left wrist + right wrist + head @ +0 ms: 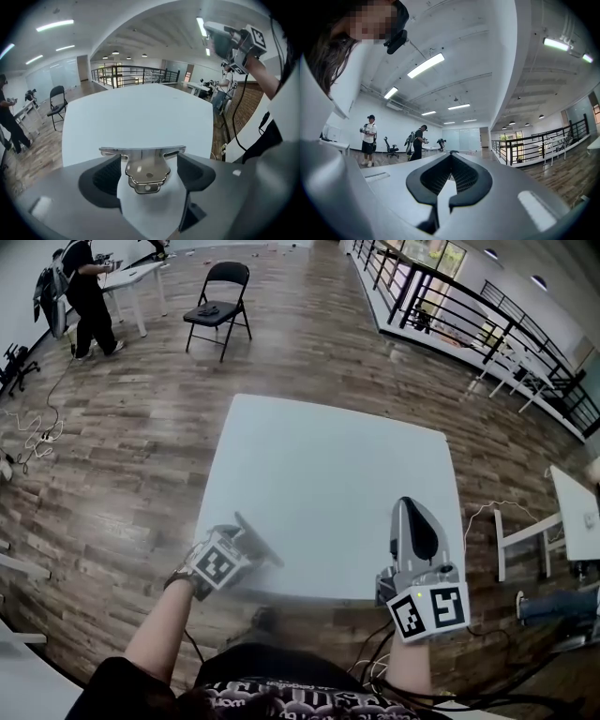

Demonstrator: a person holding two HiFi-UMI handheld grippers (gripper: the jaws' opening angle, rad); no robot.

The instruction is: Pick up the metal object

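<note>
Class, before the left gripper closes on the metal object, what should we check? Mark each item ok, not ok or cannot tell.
1. Metal object between the left gripper jaws: ok.
2. Jaws wide apart, pads not touching it: ok.
3. Object lying flat on the table: ok.
4. Right gripper shut, empty, held clear: ok.
5. Object's weight: cannot tell.

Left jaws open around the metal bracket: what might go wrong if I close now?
The left gripper is open, not touching the shiny T-shaped metal bracket; closing may catch its narrow tab off-centre and tilt it. It lies near the white table edge; a nudge might slide it off.
</note>
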